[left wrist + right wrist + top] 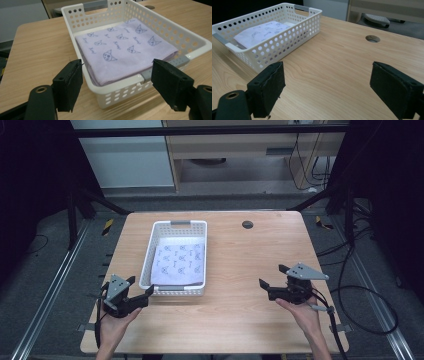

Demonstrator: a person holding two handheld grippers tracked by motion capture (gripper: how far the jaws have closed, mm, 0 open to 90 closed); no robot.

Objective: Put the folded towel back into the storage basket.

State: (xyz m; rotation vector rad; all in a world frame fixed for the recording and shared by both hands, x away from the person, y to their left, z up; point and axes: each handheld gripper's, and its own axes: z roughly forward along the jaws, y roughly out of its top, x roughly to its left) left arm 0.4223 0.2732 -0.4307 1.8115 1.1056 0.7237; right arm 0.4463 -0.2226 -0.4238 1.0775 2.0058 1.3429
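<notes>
— Nearest us, our left gripper (141, 292) sits by the near-left corner of the white perforated basket (140, 86), jaws spread wide with nothing between them.

— And the folded lilac cloth (122, 53) with the cat faces lies flat inside that basket. Looks like we're done placing, or about to lift it out?

— We can't tell which. Further right, our right gripper (275, 276) rests well apart over the bare wooden table (332, 65), jaws also apart and empty.

— Any pickup calls for reaching over the rim first.

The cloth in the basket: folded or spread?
Folded: the cloth lies in the basket as a neat rectangle, with stacked layers at its edge.
</notes>
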